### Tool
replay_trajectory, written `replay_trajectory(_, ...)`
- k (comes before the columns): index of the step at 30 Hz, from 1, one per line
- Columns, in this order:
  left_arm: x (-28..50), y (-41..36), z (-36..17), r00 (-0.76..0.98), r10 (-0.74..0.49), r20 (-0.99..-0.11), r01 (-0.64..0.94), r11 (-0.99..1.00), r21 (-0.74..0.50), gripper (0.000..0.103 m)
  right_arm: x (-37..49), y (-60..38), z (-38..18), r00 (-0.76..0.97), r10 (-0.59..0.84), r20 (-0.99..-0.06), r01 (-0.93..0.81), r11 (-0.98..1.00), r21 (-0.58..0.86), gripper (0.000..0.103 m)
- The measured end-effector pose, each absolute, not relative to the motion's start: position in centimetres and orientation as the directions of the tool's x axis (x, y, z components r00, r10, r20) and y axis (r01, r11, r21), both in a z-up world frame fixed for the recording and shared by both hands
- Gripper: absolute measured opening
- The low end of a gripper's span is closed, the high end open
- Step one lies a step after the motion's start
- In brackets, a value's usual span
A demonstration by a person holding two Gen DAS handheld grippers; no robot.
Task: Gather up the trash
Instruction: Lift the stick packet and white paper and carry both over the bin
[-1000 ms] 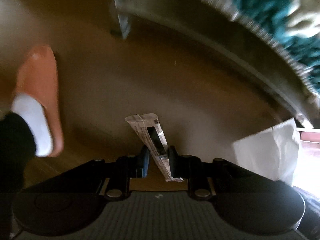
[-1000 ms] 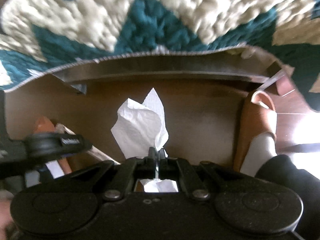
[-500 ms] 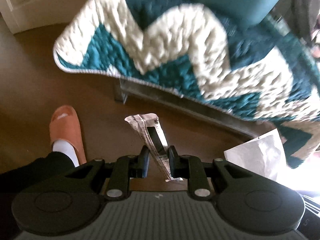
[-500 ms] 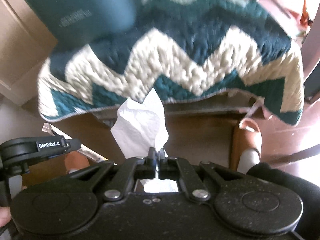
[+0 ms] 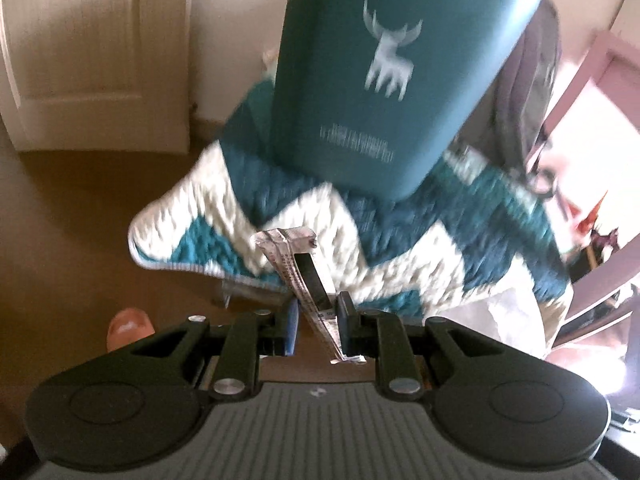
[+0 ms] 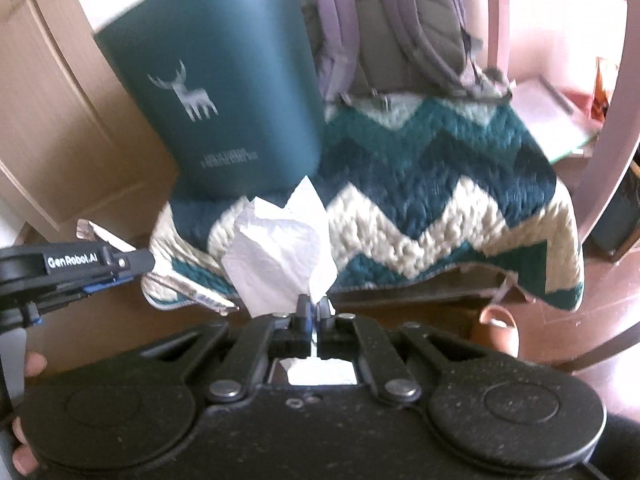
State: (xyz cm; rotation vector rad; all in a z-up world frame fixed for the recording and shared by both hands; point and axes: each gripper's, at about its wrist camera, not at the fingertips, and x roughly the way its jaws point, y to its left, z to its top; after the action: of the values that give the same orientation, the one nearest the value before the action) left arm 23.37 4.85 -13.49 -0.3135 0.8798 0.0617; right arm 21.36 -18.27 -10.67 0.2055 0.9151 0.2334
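My left gripper (image 5: 316, 316) is shut on a crinkled silver wrapper strip (image 5: 296, 256) that sticks up and forward between its pads. My right gripper (image 6: 314, 308) is shut on a crumpled white tissue (image 6: 280, 264), which stands up above the fingers. A tall teal bin (image 5: 380, 80) with a white deer logo stands ahead on a quilt-covered seat; its mouth is out of frame. In the right wrist view the bin (image 6: 224, 100) is upper left, and the left gripper (image 6: 136, 268) with its wrapper (image 6: 192, 292) reaches in from the left.
A teal-and-cream zigzag quilt (image 6: 440, 184) drapes over the low seat. A grey-purple backpack (image 6: 392, 40) leans behind it. A cream door (image 5: 80, 40) is at the left, a pink frame (image 6: 608, 120) at the right. Orange slippers (image 5: 128, 322) (image 6: 498, 324) stand on the brown floor.
Both grippers have risen from near the floor under the seat to above the quilt, still holding the wrapper and the tissue. The teal bin has come into view.
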Motion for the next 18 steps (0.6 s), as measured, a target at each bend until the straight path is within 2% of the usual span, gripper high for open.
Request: replay_trajectory(18, 26.4, 7.1, 4.2, 0.865, -0.083, -0.495, -0.067, 0.958, -0.277, 0.020, 26.9, -17.7, 4.6, 0.801, 0.278, -0.530, -0.200, 0.959, 0.201, 0.001)
